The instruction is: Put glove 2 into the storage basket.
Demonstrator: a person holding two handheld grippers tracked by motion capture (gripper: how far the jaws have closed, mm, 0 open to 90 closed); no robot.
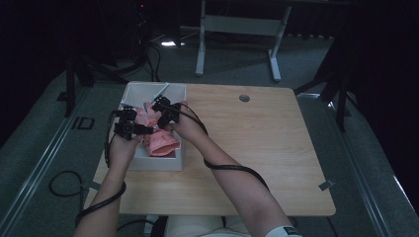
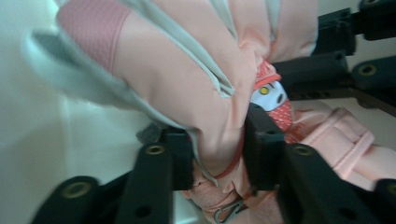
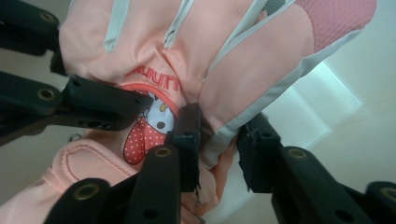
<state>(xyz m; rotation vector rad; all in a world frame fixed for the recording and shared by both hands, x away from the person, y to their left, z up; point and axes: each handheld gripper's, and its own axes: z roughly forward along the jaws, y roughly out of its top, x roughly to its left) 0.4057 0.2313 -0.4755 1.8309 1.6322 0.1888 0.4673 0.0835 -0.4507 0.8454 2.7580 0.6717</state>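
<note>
Pink glove held between two grippers over a white box

The pink glove (image 1: 157, 129) hangs above the white box (image 1: 174, 92), a cartoon patch on its back; the left gripper (image 2: 218, 151) pinches a fold of glove fabric between its jaws; the right gripper (image 3: 218, 140) has a grey-edged glove finger (image 3: 261, 79) between its jaws, whether pressed I cannot tell; the box stands on the wooden table (image 1: 257, 148)

On the pink glove (image 3: 187, 60) between my jaws, red stitched letters run upside down above a cartoon patch (image 3: 149, 126); I cannot make out the word. On the grey floor (image 1: 59, 143) left of the table, white marks read "ID".
</note>
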